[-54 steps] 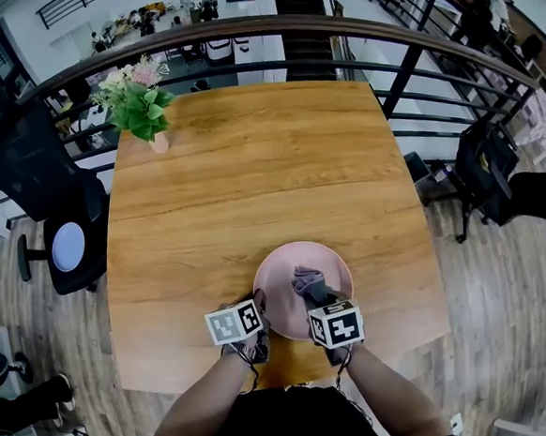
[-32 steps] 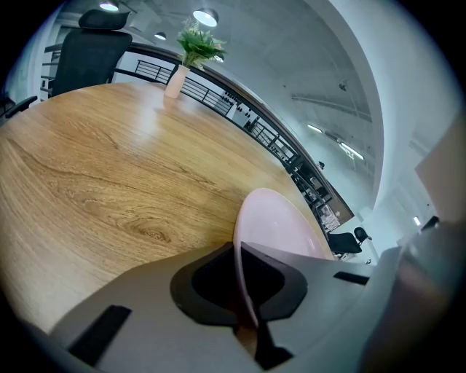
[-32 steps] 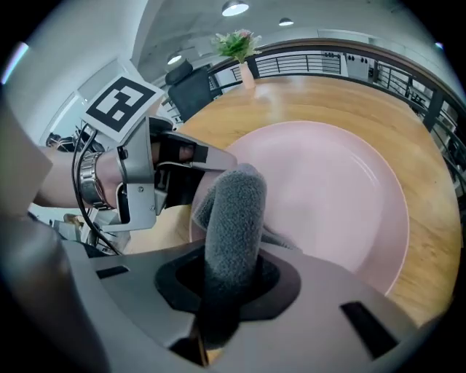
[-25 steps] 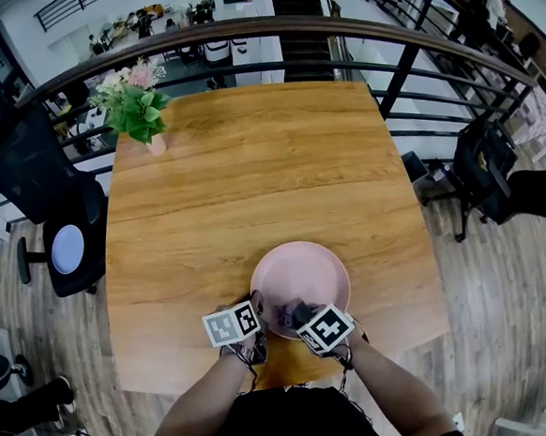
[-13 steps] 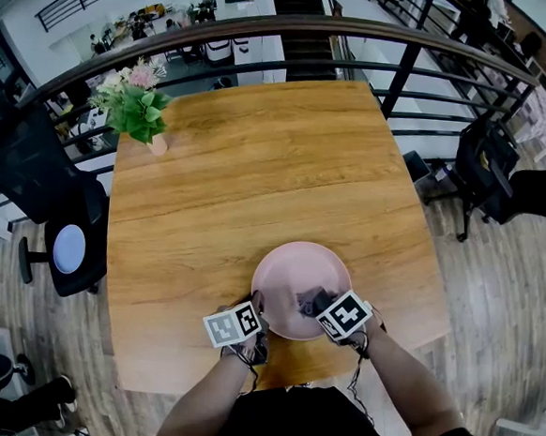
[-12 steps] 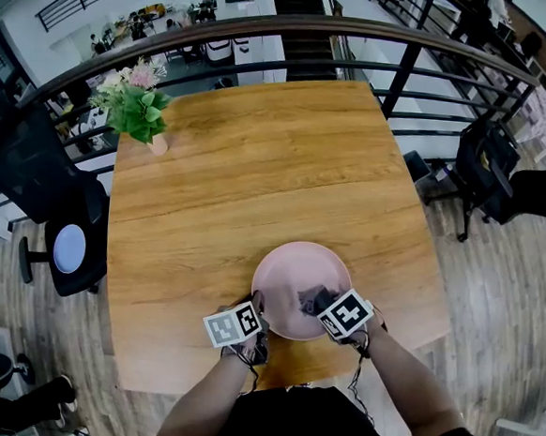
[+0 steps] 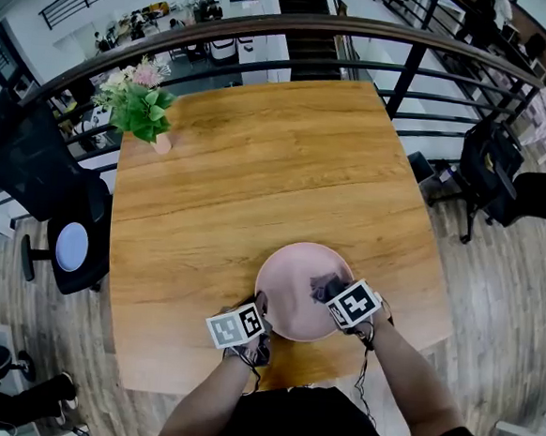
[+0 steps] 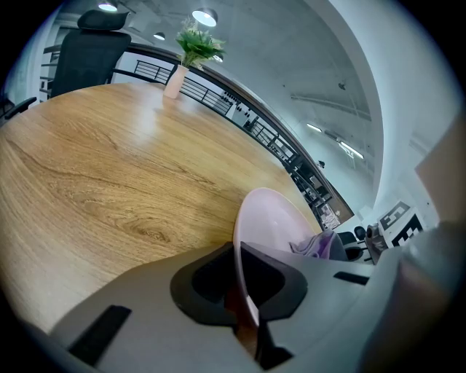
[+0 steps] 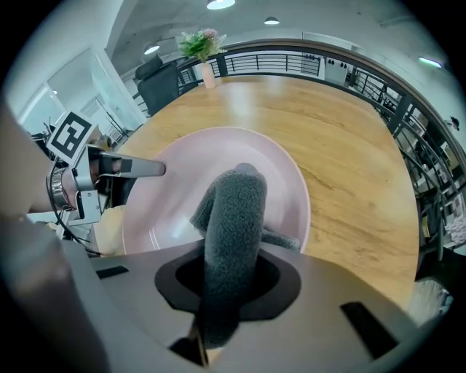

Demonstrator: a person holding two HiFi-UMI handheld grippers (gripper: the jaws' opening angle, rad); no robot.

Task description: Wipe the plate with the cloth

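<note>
A pink plate (image 7: 290, 303) lies near the front edge of the wooden table (image 7: 258, 164). My left gripper (image 7: 260, 306) is shut on the plate's near left rim; in the left gripper view the rim (image 8: 245, 288) runs between the jaws. My right gripper (image 7: 332, 291) is shut on a grey cloth (image 7: 326, 285), pointing steeply down over the plate's right side. The cloth (image 9: 234, 215) stands as a thick roll out of the jaws, its end on the plate (image 9: 171, 197). The left gripper (image 9: 138, 169) shows at that plate's left rim.
A vase of flowers (image 7: 142, 108) stands at the table's far left corner. A dark railing (image 7: 298, 24) runs behind the table. An office chair (image 7: 64, 243) stands left of the table, and a dark chair (image 7: 489, 164) to its right.
My right gripper has swept the cloth across the plate from its near middle to its right side. The left gripper and the plate have stayed in place.
</note>
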